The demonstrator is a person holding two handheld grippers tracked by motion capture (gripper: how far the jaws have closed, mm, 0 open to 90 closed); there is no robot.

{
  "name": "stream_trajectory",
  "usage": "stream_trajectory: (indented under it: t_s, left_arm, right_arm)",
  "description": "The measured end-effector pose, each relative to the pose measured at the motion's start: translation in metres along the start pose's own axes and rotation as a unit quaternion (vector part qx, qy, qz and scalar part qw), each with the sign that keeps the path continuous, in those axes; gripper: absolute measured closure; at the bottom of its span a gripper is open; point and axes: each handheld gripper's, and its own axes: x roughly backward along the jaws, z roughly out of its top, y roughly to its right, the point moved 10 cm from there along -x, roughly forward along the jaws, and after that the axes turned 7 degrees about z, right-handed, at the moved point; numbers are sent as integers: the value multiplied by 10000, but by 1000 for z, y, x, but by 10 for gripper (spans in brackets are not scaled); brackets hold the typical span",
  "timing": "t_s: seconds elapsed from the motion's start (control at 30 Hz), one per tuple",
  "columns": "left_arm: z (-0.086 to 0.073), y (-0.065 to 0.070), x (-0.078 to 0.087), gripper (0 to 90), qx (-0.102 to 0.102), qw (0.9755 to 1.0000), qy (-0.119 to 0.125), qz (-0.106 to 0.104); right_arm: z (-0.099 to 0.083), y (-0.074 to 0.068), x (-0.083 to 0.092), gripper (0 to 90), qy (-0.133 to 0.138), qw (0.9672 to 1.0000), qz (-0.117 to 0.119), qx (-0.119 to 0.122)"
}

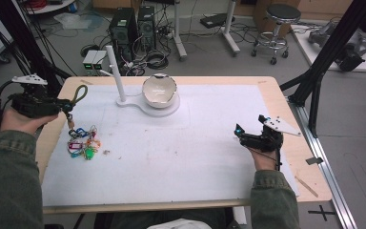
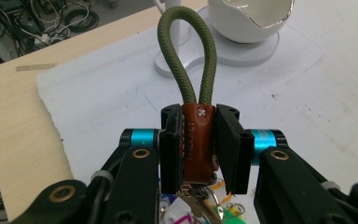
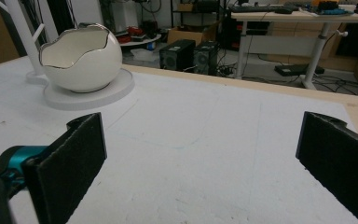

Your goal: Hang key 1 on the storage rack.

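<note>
- The left gripper (image 2: 198, 154) has its two black pads clamped on the brown leather tab (image 2: 197, 140) of a keychain; the tab stands upright between the pads
- An olive-green cord loop (image 2: 186, 51) rises from the top of the tab, clear of the pads
- In the high view the left gripper (image 1: 66, 106) is at the table's left edge; a bunch of coloured key tags (image 1: 83, 142) hangs below it, its lower end on the white mat (image 1: 181, 157)
- The right gripper (image 1: 240, 132) rests low over the mat's right side, well apart from the keychain; its jaws stand wide apart with nothing between them
- A white egg-shaped bowl (image 1: 159, 90) sits on a white stand (image 1: 124, 98) with an upright post, at the mat's far side
</note>
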Motion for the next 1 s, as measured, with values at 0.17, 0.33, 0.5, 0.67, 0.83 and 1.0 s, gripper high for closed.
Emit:
stream_trajectory:
  t_s: [0.17, 0.33, 0.5, 0.67, 0.83, 1.0]
  left_arm:
    - [6, -6, -9, 716, 176, 9998, 94, -20]
    - [13, -9, -17, 716, 375, 9989, 294, -48]
    - [19, -13, -22, 716, 634, 9969, 440, -119]
    - [25, -24, -26, 717, 1136, 9917, 578, -173]
    - [32, -29, -32, 717, 1301, 9889, 715, -100]
    - [45, -27, -40, 717, 1177, 9910, 632, -58]
  right_arm:
    - [-1, 0, 0, 6, -28, 10000, 6, 12]
    - [-2, 1, -1, 6, -44, 10000, -6, 15]
    - [-2, 0, -1, 7, -59, 10000, -13, -15]
    - [-2, 0, -2, 6, -62, 10000, -9, -1]
    - [-2, 0, -2, 6, -61, 10000, 9, 15]
    - [-2, 0, -2, 7, -56, 10000, 7, -3]
